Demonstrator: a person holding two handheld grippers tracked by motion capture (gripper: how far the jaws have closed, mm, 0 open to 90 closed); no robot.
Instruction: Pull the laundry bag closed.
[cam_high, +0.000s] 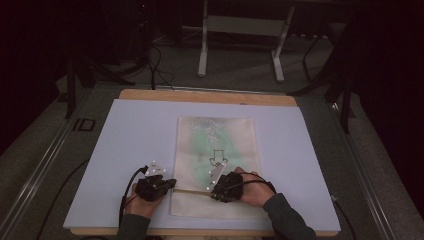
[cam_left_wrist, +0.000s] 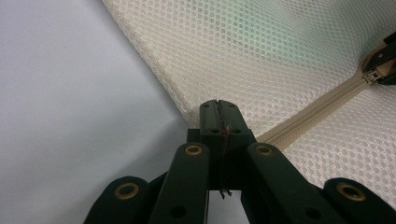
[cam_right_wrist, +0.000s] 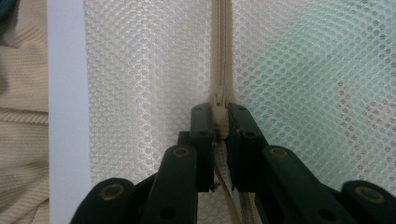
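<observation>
Nearest the person, at the table's front edge, both grippers sit low on a cream honeycomb-mesh zip bag (cam_high: 215, 150) lying flat on a pale lavender board (cam_high: 140, 135).

Left gripper (cam_left_wrist: 218, 108): jaws fully closed, pinching the bag's corner seam at the zip's end; a thin sliver of fabric shows btwn the pads.

Right gripper (cam_right_wrist: 220, 122): jaws closed on the small beige zip slider (cam_right_wrist: 219, 109), the pull clamped btwn the pads.

Key relation: the beige woven zip tape (cam_right_wrist: 221, 51) runs straight ahead from the right gripper's tips, along its own line of sight. In the high view that long axis lies across the bag's near end, L to R (cam_high: 192, 190), so the slider sits btwn the two hands, with the left gripper (cam_high: 172, 184) at the anchored end and the right gripper (cam_high: 212, 192) on the moving part. Behind the right jaws the two tape halves look parted, so the judgement is that the zip is being worked along that line while the left holds the bag taut.

Materials: mesh is soft, open-celled, semi-sheer; a pale green garment (cam_right_wrist: 322, 65) shows through it. Tape is flat, finely ribbed. Board is smooth and matte, resting on a light wooden tabletop (cam_high: 210, 96).

Farther off: grey carpeted floor and a white metal stand's legs (cam_high: 240, 45) in dim light.
</observation>
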